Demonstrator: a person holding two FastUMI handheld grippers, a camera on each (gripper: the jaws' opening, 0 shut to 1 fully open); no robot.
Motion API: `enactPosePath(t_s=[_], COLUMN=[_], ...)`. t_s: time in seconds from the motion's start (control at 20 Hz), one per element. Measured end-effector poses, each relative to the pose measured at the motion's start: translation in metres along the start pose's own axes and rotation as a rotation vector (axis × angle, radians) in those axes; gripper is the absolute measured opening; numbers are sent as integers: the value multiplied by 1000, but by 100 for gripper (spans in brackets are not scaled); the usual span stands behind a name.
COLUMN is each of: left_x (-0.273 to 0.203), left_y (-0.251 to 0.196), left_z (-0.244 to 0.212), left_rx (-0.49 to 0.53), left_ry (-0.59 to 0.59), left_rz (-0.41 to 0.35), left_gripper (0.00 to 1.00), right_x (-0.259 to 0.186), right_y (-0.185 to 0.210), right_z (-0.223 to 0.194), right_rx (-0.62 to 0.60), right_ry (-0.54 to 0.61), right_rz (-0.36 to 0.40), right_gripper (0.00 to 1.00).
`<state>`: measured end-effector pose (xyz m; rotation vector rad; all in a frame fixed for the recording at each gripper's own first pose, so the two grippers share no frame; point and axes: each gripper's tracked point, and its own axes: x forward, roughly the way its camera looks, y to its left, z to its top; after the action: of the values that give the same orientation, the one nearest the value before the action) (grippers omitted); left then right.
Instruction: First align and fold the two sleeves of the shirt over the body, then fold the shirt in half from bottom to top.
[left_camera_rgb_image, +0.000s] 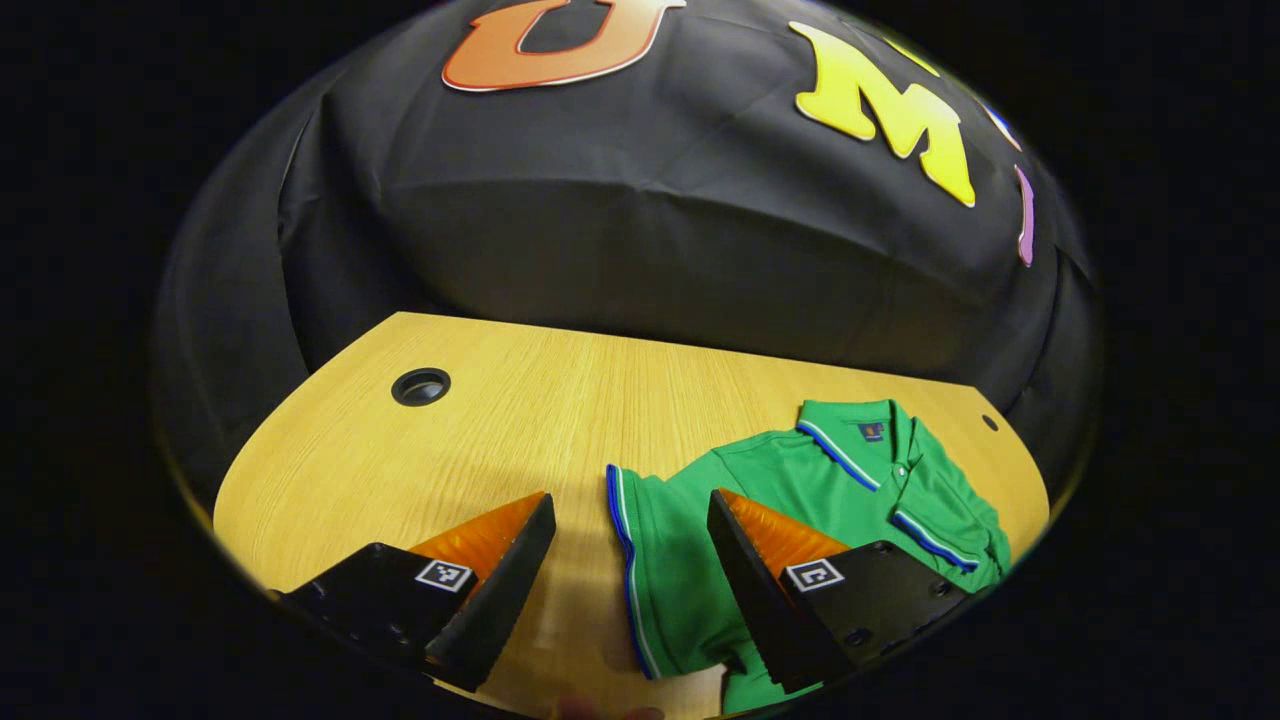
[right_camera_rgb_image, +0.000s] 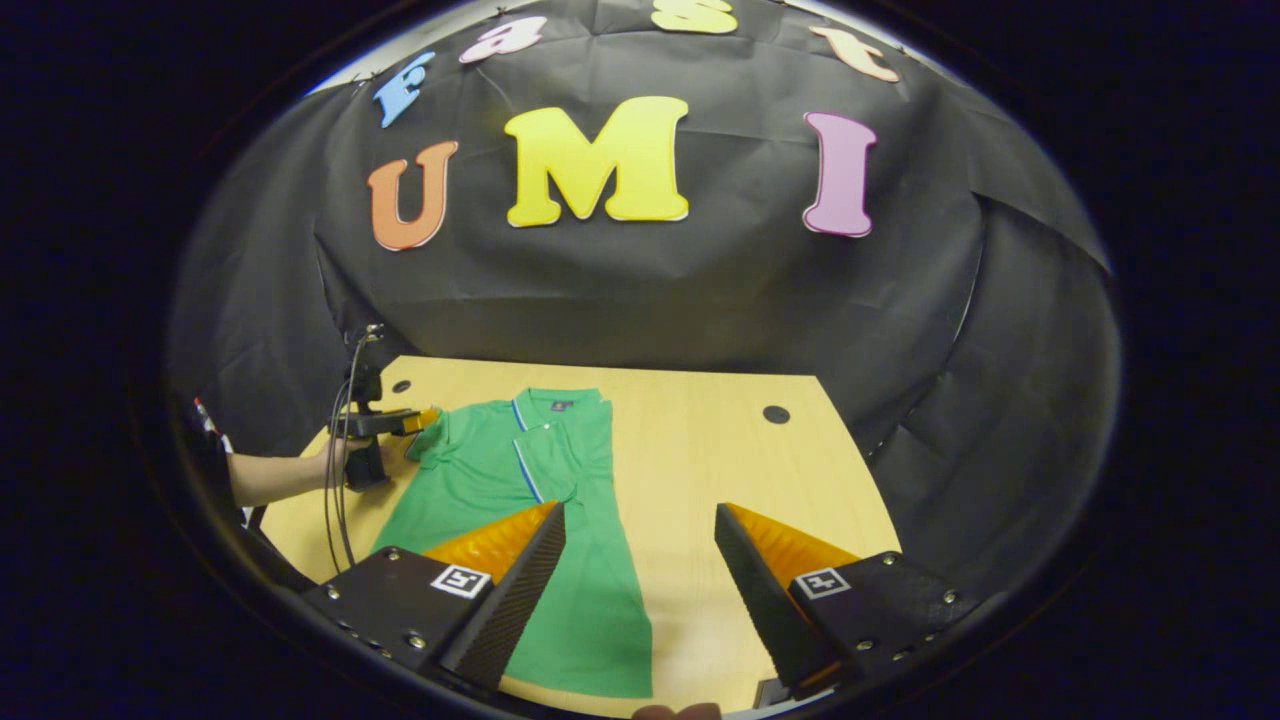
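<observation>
Grippers first: our left gripper (left_camera_rgb_image: 630, 535) is open wide at the bottom of the left gripper view, with the sleeve (left_camera_rgb_image: 655, 560) edge lying between its fingers. Our right gripper (right_camera_rgb_image: 640, 550) is open wide too, low in the right gripper view, above the shirt's hem. We see the green shirt (right_camera_rgb_image: 520, 470) lying flat on the worktop (right_camera_rgb_image: 700, 450), left of the middle.

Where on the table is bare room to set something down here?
Bare table lies right of the shirt, out to the grommet hole. Another patch sits between the sleeve and the other hole. It is crowded at that sleeve, by the left gripper.
</observation>
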<state>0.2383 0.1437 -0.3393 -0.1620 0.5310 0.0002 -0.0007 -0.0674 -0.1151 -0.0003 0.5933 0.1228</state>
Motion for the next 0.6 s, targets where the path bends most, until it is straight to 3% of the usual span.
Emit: enactPosePath(t_s=[0.3,0.4,0.55,0.6], left_x=[10,11,10,9], left_y=[0,-10,-27,-36], left_z=[-19,-19,-8,-7], left_rx=[85,101,88,78], left_ry=[77,80,54,51], left_rz=[85,51,-42,-94], left_gripper=[96,92,15,12], right_x=[8,9,4,2], right_y=[11,19,11,7], right_z=[-1,-5,0,0], right_rx=[-65,-48,-53,-44], right_ry=[-5,6,-20,-27], right_rz=[2,18,1,-10], right_gripper=[95,95,95,94])
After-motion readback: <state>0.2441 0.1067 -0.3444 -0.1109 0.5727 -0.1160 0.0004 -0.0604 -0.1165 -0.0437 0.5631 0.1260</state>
